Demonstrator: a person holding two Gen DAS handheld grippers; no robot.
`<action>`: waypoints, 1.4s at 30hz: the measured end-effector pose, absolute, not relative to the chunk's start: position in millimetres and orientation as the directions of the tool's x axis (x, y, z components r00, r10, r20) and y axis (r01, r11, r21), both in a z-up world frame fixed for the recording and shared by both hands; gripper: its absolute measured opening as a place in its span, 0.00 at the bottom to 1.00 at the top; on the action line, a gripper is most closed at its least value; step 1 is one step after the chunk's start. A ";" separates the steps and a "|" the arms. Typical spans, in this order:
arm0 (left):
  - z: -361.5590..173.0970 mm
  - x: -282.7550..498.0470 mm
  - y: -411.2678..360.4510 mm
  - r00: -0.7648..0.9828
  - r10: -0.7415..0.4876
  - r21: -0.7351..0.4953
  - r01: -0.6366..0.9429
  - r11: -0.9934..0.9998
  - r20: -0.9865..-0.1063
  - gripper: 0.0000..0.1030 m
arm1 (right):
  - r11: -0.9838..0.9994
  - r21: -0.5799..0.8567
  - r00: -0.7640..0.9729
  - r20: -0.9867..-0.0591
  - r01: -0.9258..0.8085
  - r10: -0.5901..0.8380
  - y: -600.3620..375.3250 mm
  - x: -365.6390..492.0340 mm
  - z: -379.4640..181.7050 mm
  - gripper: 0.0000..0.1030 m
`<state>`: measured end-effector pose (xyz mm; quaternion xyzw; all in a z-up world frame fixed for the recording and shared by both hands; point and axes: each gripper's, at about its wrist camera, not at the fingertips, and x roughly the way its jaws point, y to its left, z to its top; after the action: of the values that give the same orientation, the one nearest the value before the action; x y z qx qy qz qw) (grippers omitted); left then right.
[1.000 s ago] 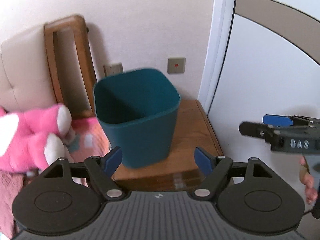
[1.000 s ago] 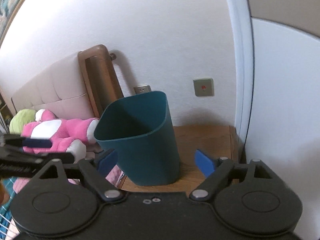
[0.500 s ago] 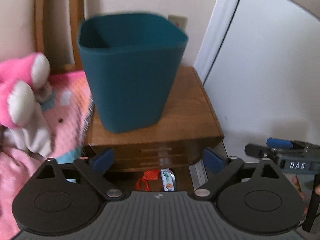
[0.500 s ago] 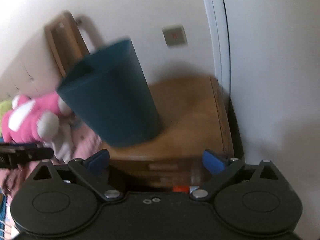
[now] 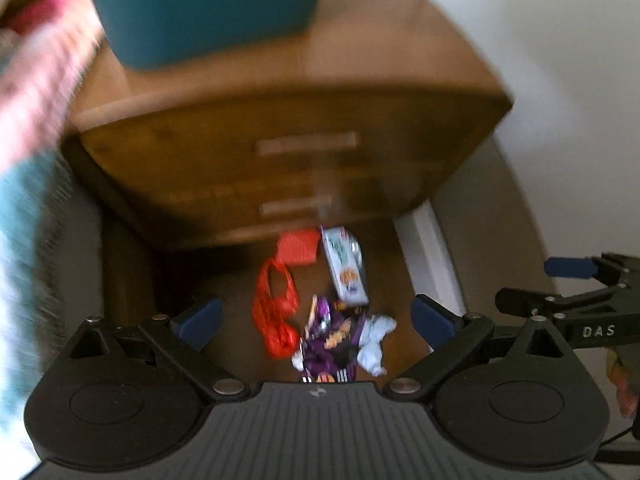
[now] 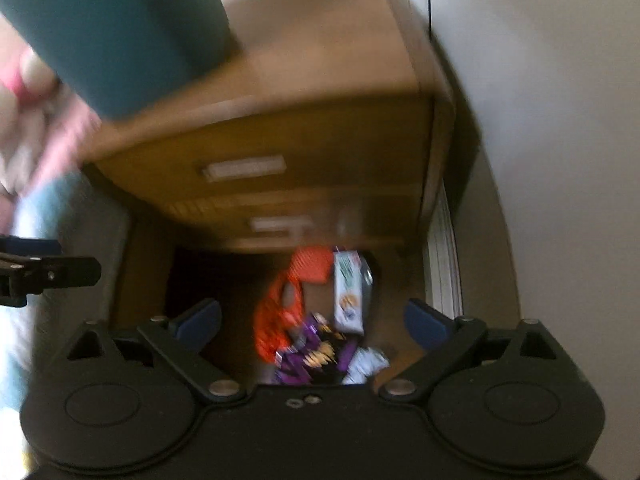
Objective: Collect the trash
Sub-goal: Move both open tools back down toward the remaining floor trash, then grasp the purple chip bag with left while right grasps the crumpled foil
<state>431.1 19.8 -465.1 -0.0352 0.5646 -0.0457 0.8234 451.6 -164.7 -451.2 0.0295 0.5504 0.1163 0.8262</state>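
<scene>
Both grippers tipped down since a moment ago, trash on the floor now in view
The left gripper and right gripper hang with jaws apart and empty above a blurred heap on the floor against the nightstand's bottom edge: an orange net bag, a carton, a purple wrapper and white tissue. The teal bin, whole earlier, is cut off at the top edge, and the heap's near side hides behind the gripper bodies
</scene>
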 end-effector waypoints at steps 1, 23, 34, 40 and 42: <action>-484.9 430.1 16.6 0.342 -0.116 -0.110 0.037 0.993 -0.933 0.98 | 0.971 0.172 0.349 -0.911 -0.163 0.220 -166.5 450.3 -468.8 0.94; -798.4 475.9 -22.7 0.153 -0.117 -0.066 0.303 0.951 -0.981 0.98 | 0.972 0.147 0.070 -0.984 -0.183 0.162 -179.4 459.7 -797.4 0.75; -866.9 486.8 -32.1 0.060 -0.161 -0.135 0.317 0.939 -0.985 0.64 | 0.977 0.142 -0.001 -0.990 -0.156 0.143 -176.4 467.3 -873.7 0.61; -868.3 488.4 -38.4 0.032 -0.177 -0.159 0.302 0.940 -0.984 0.38 | 0.984 0.141 -0.010 -0.990 -0.111 0.141 -179.3 461.9 -881.9 0.41; -865.5 487.2 -40.6 0.020 -0.183 -0.168 0.298 0.940 -0.983 0.33 | 0.984 0.145 -0.014 -0.989 -0.103 0.144 -180.9 460.6 -882.0 0.34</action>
<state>487.2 -40.6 -865.5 0.0423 0.6793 -0.1683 0.7130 460.6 -180.9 -882.0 0.0146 0.7064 0.0882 0.7021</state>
